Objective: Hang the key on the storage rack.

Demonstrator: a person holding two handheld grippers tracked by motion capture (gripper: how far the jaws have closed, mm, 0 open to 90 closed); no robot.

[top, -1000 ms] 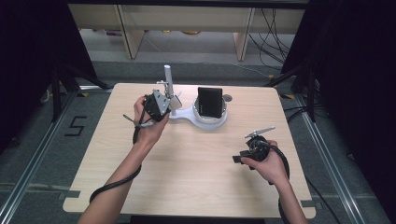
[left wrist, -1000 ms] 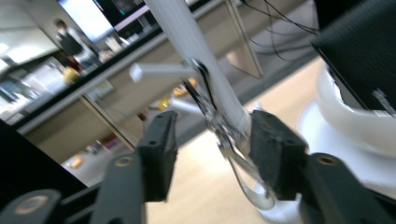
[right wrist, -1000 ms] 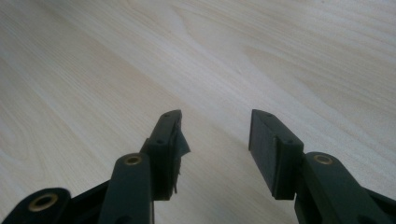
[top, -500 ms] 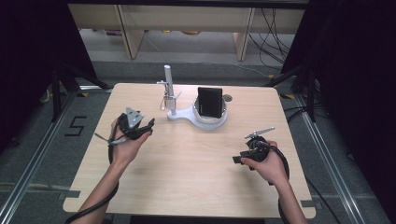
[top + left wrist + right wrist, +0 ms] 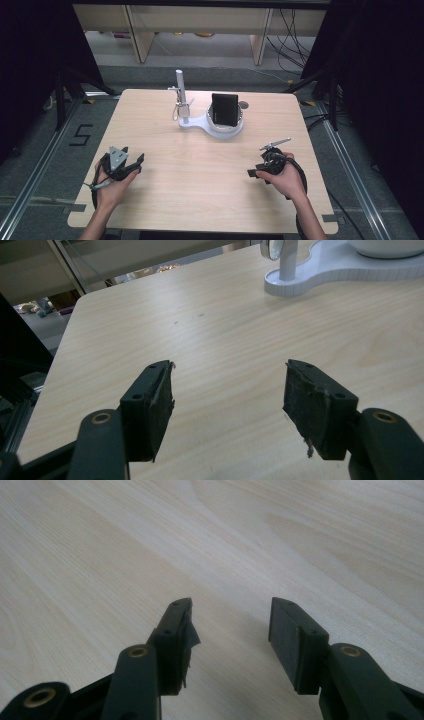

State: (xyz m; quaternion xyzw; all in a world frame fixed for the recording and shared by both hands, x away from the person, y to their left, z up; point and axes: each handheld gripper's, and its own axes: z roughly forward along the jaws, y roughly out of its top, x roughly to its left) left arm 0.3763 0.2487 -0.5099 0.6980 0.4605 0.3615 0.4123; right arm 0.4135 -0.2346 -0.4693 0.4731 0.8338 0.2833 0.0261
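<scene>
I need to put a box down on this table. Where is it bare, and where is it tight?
Bare wood runs across the middle between the left gripper and the right gripper, and in front of the white stand. The far corners beside the stand are also free. It is crowded only at the far centre, around the stand's post and black block.

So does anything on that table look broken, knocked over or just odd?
Nothing is spilled or toppled: the white stand sits upright on the table with the black block in its ring. The one blemish is wear: the left gripper's and right gripper's black pads look frayed at the edges.
</scene>
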